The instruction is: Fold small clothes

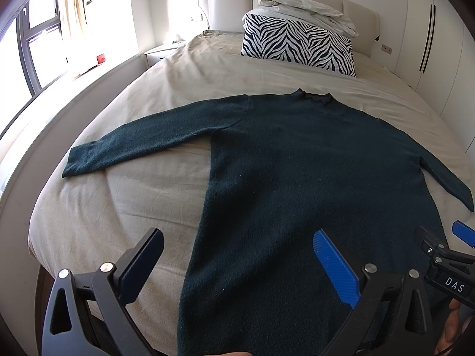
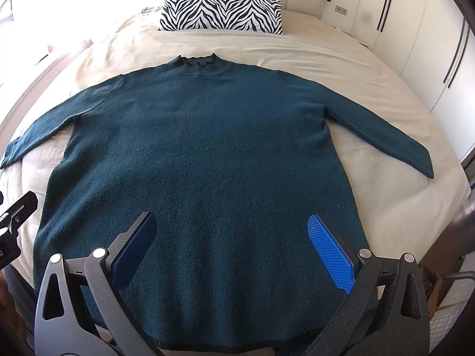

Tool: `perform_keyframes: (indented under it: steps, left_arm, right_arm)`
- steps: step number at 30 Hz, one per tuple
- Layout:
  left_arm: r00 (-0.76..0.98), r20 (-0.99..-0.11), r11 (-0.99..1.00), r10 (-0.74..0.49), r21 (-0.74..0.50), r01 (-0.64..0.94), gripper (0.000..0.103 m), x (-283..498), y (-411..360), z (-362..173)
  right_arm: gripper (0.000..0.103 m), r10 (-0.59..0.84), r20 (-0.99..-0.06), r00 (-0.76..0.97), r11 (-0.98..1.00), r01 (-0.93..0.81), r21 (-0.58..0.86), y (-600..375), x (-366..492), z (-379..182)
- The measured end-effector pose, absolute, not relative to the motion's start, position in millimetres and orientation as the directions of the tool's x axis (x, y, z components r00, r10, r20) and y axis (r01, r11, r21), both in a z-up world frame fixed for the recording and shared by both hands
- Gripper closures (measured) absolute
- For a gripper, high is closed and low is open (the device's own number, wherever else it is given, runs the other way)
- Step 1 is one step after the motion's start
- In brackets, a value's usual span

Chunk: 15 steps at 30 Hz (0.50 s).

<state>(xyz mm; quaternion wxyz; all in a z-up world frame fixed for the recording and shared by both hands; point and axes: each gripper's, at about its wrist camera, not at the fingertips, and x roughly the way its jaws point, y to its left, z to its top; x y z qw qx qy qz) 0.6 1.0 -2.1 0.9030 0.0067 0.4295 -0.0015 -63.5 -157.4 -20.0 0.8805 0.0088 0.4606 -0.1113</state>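
Observation:
A dark teal long-sleeved sweater (image 2: 207, 154) lies flat on the bed, collar toward the headboard, both sleeves spread out to the sides. It also shows in the left wrist view (image 1: 297, 178). My left gripper (image 1: 237, 258) is open and empty above the sweater's lower left edge. My right gripper (image 2: 231, 240) is open and empty above the sweater's lower middle, near the hem. The right gripper's tip (image 1: 445, 252) shows at the right edge of the left wrist view.
The bed has a beige sheet (image 2: 371, 89). A zebra-striped pillow (image 2: 222, 9) and a white folded duvet (image 1: 305, 12) sit at the headboard. A window and curtain (image 1: 71, 14) are on the left, white wardrobes (image 2: 430, 44) on the right.

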Motion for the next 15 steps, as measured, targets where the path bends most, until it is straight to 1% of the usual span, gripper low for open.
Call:
perform_keyframes:
  steps: [15]
  left_arm:
    - [0.629, -0.777, 1.000, 0.003, 0.010, 0.008, 0.000, -0.5, 3.1, -3.6]
  right_arm:
    - [0.000, -0.188, -0.813, 0.550, 0.975, 0.205, -0.087, -156.6, -64.1, -21.1]
